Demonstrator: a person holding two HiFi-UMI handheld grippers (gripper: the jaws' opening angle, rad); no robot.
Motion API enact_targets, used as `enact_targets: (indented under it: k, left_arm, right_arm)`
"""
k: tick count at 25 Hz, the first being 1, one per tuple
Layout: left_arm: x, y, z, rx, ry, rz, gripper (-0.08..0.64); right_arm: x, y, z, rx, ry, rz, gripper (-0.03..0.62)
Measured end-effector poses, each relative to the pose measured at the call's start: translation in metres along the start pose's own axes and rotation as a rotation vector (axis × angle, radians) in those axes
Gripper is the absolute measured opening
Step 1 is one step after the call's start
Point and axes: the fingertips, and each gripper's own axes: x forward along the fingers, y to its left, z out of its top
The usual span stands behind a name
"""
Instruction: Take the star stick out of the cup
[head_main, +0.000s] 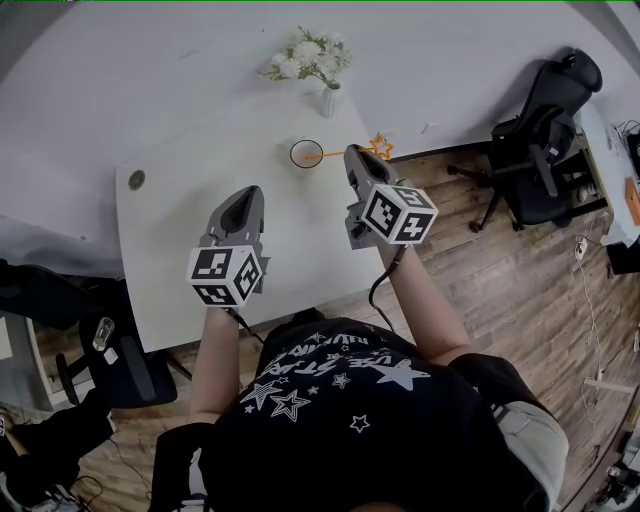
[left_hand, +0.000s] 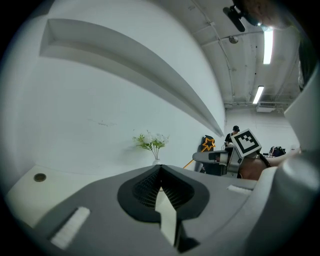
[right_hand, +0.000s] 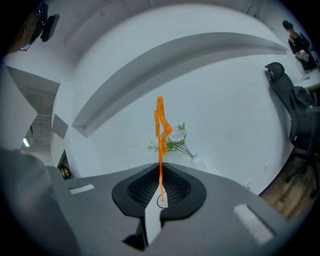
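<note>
An orange star stick (head_main: 335, 154) is pinched in my right gripper (head_main: 352, 153), which is shut on its shaft. The star end (head_main: 380, 147) sticks out to the right, and the other end reaches over the mouth of the dark-rimmed cup (head_main: 306, 153) on the white table (head_main: 180, 230). In the right gripper view the stick (right_hand: 160, 130) rises between the jaws of the right gripper (right_hand: 160, 172), with the cup's rim (right_hand: 158, 202) small and far below its tip. My left gripper (head_main: 243, 205) hovers above the table's middle, shut and holding nothing; its view shows the left gripper (left_hand: 160, 172) the same way.
A white vase of flowers (head_main: 318, 62) stands at the table's far edge, just behind the cup. A small round inset (head_main: 136, 180) sits near the table's left corner. A black office chair (head_main: 540, 140) stands on the wooden floor to the right.
</note>
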Motion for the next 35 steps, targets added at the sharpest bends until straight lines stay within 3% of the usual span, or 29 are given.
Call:
enact_targets:
  k: [10,21,35]
  left_arm:
    - [-0.044,-0.036,-0.01,0.008,-0.017,0.026,0.002]
    - [-0.091,-0.085,-0.027,0.023,-0.02,0.033,0.002]
    - [-0.166,-0.147,-0.066,0.01,-0.006,0.051,0.002]
  right_arm:
    - [-0.054,0.018,0.0,-0.015,-0.021,0.058,0.031]
    - [-0.123,0.021,-0.017,-0.015,-0.008,0.068,0.031]
    - [-0.217,0.038,-0.065,-0.041,0.092,0.123,0.029]
